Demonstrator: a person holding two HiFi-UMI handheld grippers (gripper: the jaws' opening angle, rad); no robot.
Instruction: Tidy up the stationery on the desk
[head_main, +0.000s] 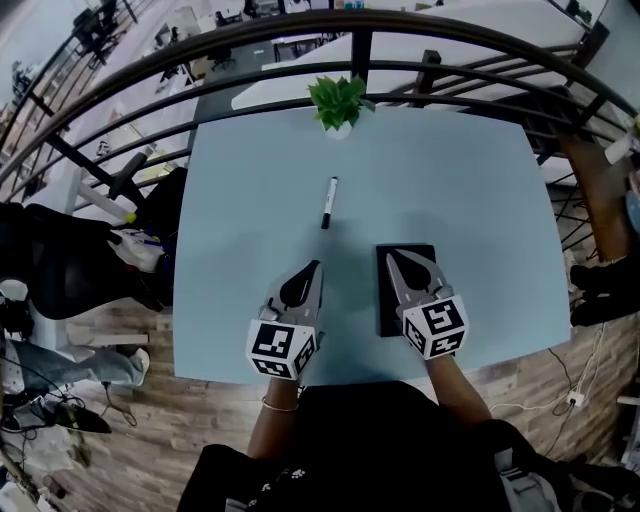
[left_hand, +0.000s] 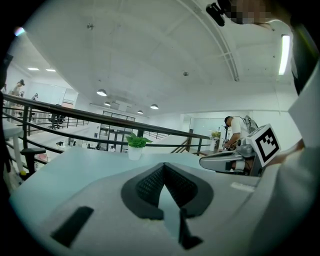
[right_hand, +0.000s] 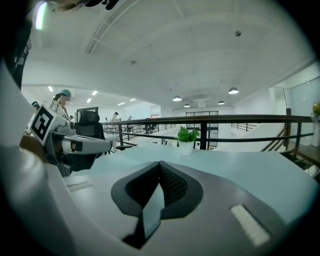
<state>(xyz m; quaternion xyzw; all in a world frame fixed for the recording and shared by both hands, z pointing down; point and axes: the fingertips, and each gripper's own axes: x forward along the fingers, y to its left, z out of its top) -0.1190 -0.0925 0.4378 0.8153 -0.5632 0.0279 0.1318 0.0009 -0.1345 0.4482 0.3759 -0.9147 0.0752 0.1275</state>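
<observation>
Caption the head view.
Shut left gripper and right gripper over pale blue desk bearing slim black pen and flat black notebook.

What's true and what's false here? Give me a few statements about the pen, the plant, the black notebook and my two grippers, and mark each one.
1. The pen lies loose on the desk. True.
2. The left gripper is shut on the pen. False: its jaws are together with nothing between them, and the pen lies ahead of it.
3. The potted plant stands at the desk's far edge. True.
4. The black notebook lies beside the left gripper. False: it lies on the right, partly covered by the right gripper in the head view.
5. The right gripper's jaws are wide open. False: they are shut and empty.
</observation>
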